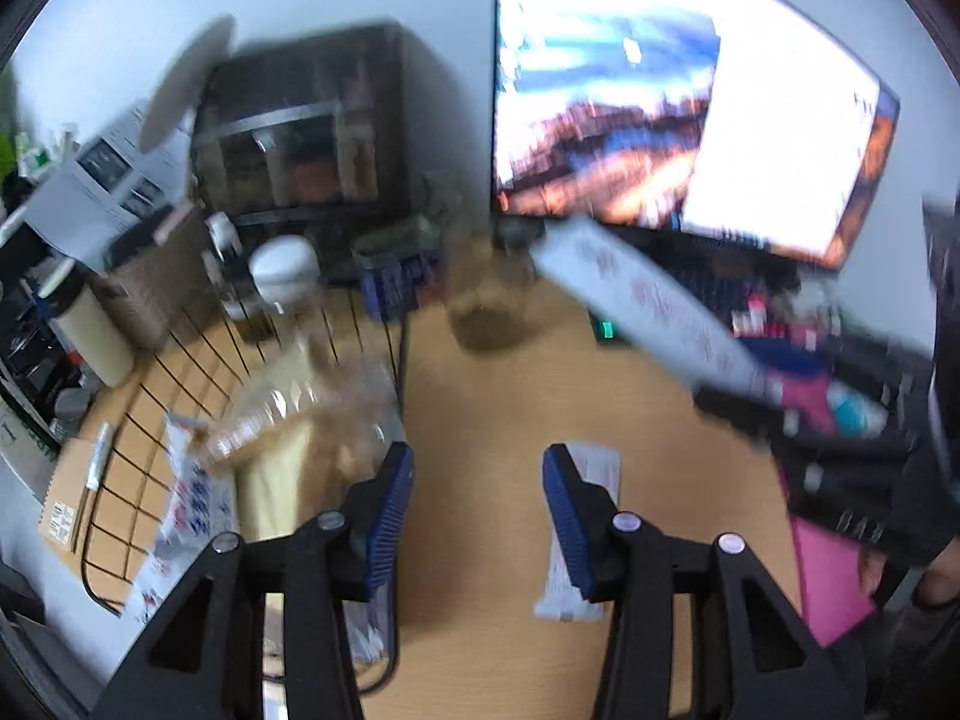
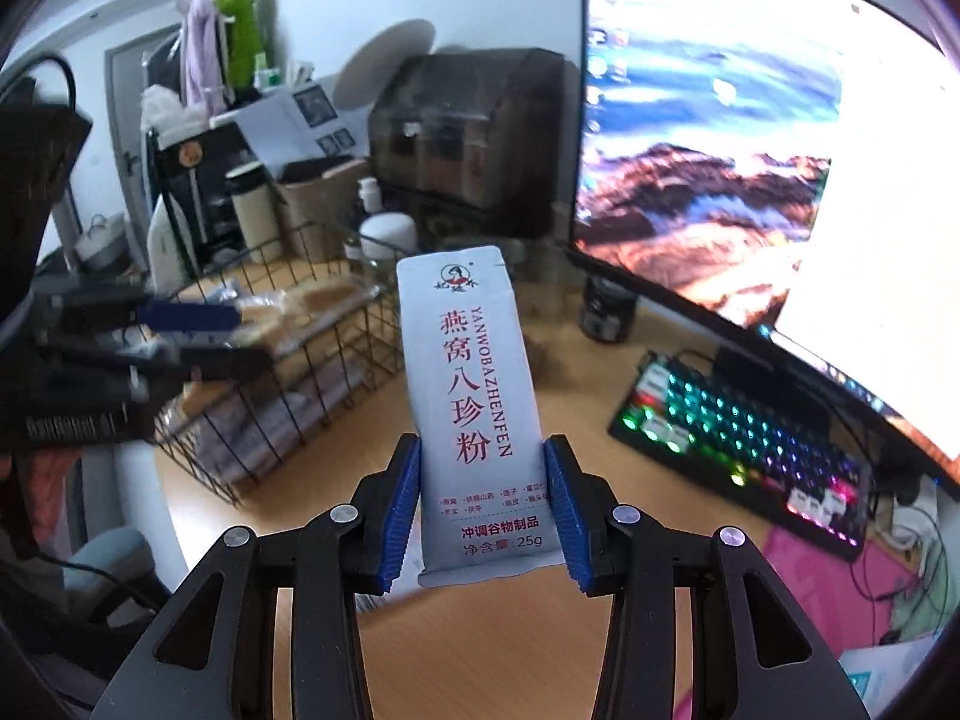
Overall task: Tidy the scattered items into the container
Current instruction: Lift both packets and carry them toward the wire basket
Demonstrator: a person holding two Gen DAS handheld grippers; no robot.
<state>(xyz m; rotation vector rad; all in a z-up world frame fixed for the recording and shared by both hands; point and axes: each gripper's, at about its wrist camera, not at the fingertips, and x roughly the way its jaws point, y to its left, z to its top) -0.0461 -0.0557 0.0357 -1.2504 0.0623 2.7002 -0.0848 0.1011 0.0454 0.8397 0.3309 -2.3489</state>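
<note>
My right gripper (image 2: 483,510) is clamped on a pale blue rectangular sachet (image 2: 471,396) with red lettering, at frame centre. My left gripper (image 1: 478,525) stands apart, nothing between its pads. The black wire basket (image 2: 312,372) sits centre-left, holding bagged items.

Lit keyboard (image 2: 744,420) beneath monitor (image 2: 750,150)

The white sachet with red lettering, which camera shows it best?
The right wrist view. There the sachet stands upright and sharp, pinched between the pads of the right tool, its print readable. The left wrist view shows the same sachet only as a blurred slanted strip in front of the monitor.
</note>
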